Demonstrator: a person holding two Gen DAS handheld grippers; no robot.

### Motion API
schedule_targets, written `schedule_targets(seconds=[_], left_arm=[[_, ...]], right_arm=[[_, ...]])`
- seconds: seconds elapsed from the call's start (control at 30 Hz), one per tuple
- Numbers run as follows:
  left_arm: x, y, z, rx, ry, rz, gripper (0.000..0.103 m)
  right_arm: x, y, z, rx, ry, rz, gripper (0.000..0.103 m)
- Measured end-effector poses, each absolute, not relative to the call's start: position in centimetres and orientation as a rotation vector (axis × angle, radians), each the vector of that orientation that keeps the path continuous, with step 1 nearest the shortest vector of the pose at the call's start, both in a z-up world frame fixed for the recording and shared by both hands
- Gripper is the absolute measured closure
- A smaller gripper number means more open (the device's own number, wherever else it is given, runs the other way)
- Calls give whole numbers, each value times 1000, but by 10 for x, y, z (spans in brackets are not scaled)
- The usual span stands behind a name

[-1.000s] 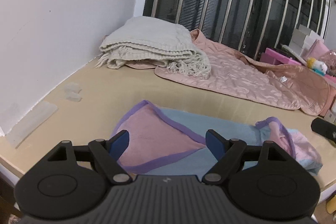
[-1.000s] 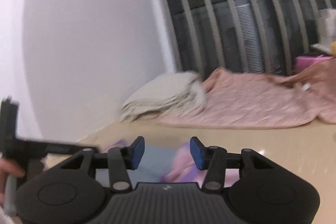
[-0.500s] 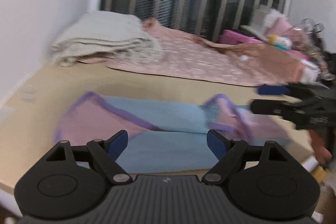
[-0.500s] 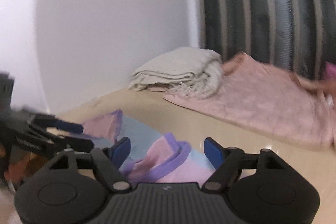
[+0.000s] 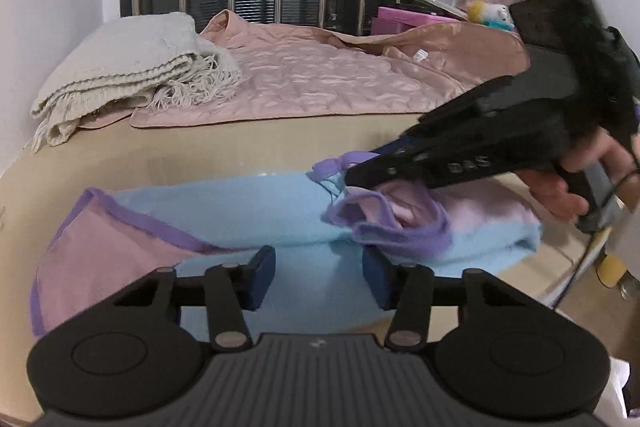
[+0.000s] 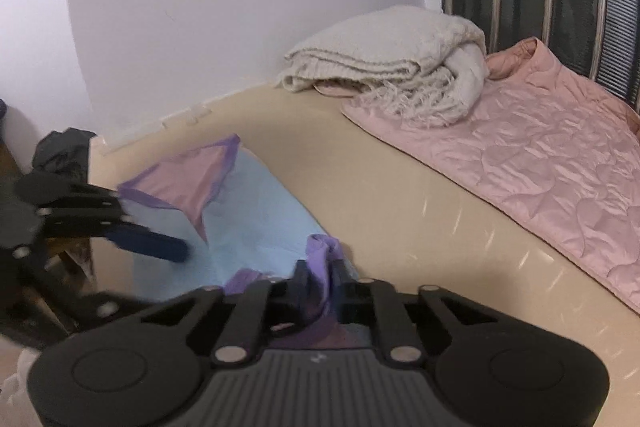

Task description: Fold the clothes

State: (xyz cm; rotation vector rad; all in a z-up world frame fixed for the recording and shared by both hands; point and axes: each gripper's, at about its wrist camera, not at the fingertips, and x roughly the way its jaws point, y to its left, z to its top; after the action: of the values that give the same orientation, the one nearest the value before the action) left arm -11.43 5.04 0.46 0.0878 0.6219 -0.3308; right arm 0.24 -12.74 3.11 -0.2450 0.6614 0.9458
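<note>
Between the right claw's [image 6: 320, 285] pads — the garment's [image 6: 260, 223] purple hem.

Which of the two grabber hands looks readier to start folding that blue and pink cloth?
Right, probably. The right gripper is closing, its pads already pinching the cloth's purple hem. The left gripper is closing too, but above flat blue fabric with nothing caught between its fingers.

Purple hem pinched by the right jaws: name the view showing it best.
Right wrist view: the purple hem sits bunched between the right gripper jaws, closing on it. The left wrist view shows the same hem side-on, mostly hidden behind that gripper.
</note>
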Motion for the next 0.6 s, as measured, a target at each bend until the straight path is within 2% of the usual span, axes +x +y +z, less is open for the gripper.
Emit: schedule_targets(seconds=[0.17,0.23,0.3,0.37,0.43,0.5,0.6], left_arm=[[-114,49,0,107,612,-278,55],[-115,56,-1,88,604,-255,54],[-118,64,0,59,590,-226,53],[-125,78,7,38,565,-179,50],[-136,98,14,8,539,-102,37],[-147,121,19,-37,526,-16,29],[-153,149,16,-104,556,119,27]], right_arm=[[9,-121,37,-240,665,1001,95],[6,-116,33,-279,692,1032,91],[4,-112,28,-309,699,1025,80],[2,-108,26,-330,704,1013,74],[-2,-108,39,-358,674,989,65],[-7,-112,60,-372,598,1009,48],[2,-97,89,-411,532,1026,42]])
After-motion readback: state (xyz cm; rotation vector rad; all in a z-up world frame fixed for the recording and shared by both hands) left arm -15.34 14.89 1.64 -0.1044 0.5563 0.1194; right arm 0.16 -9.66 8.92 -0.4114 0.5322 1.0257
